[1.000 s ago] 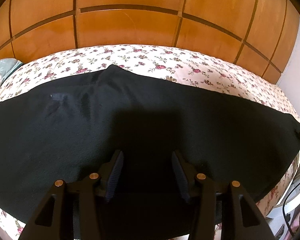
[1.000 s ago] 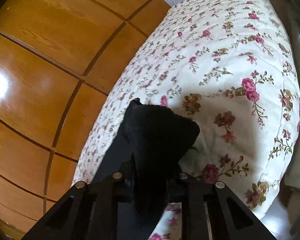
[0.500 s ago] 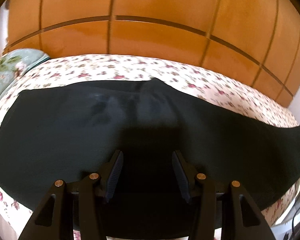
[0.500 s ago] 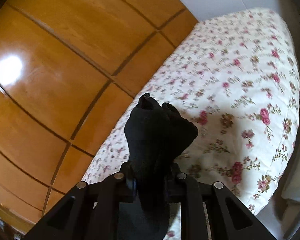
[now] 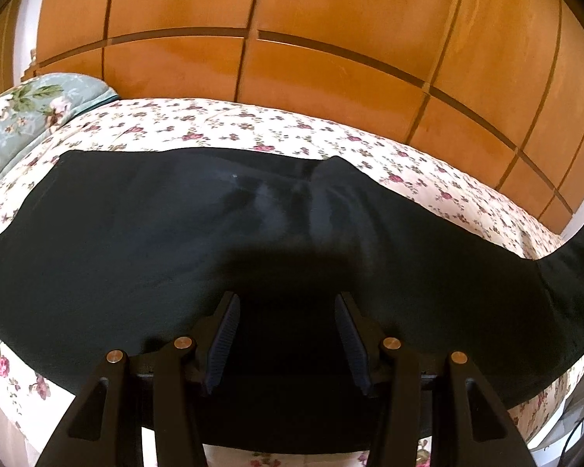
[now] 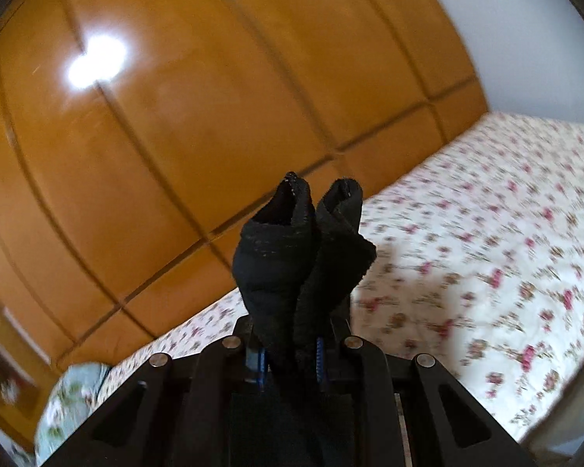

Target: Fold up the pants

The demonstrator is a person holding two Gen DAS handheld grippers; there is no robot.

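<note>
Black pants (image 5: 175, 241) lie spread across the floral bed (image 5: 222, 124), folded lengthwise. In the left wrist view my left gripper (image 5: 286, 340) is open, hovering just above the near part of the pants with nothing between its pads. At the far right of that view the leg end rises off the bed (image 5: 580, 257). In the right wrist view my right gripper (image 6: 292, 354) is shut on the bunched leg cuffs of the pants (image 6: 299, 257), held up in the air above the bed (image 6: 486, 233).
A glossy orange wooden wardrobe (image 5: 292, 39) runs along the far side of the bed. A pale green floral pillow (image 5: 23, 113) lies at the left end, also seen in the right wrist view (image 6: 70, 401). A white wall (image 6: 525, 39) stands at the right.
My right gripper has lifted the leg cuffs up off the bed and swung leftward. My left gripper has shifted left along the pants, so the pillow and waist end come into view.
</note>
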